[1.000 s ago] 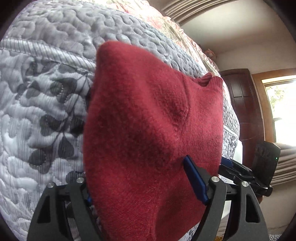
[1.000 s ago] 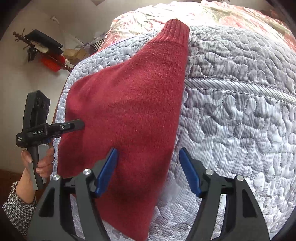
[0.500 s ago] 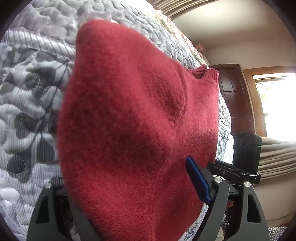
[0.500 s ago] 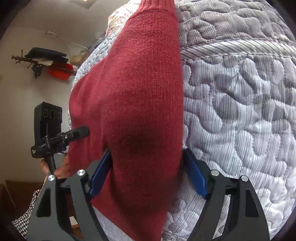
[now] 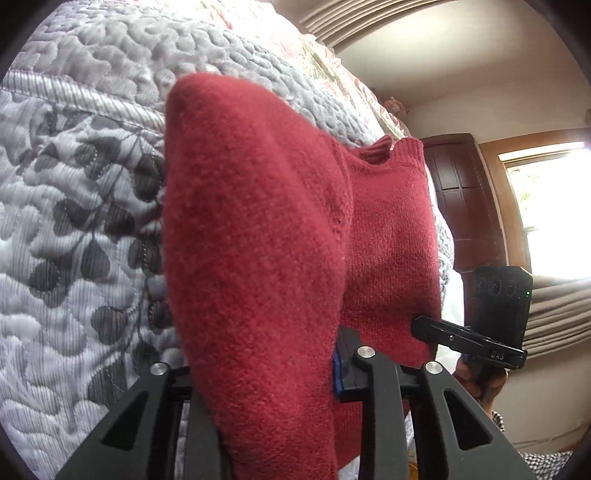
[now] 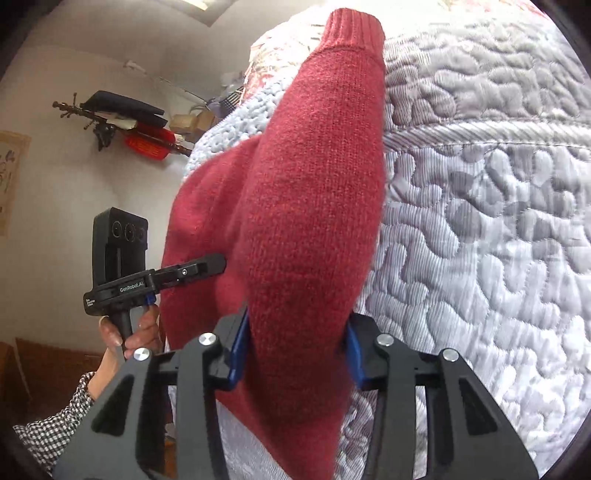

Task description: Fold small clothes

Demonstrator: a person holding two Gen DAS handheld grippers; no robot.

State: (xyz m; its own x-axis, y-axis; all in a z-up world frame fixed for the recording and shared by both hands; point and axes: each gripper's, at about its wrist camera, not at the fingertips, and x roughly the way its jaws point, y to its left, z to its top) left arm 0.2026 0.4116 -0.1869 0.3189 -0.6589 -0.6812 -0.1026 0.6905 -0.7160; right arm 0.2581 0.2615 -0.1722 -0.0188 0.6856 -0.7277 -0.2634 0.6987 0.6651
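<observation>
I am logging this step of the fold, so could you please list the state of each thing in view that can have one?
red sweater: lying on the bed, near edge bunched and lifted by both grippers.
ribbed cuff: flat on the quilt, far end.
left gripper: shut on the red sweater.
right gripper: shut on the red sweater.
grey quilt: spread over the bed.
wooden door: closed.

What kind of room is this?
Most likely a bedroom. A quilted grey bedspread covers a bed, a red sweater lies on it, and a wooden door stands beside a window.
</observation>
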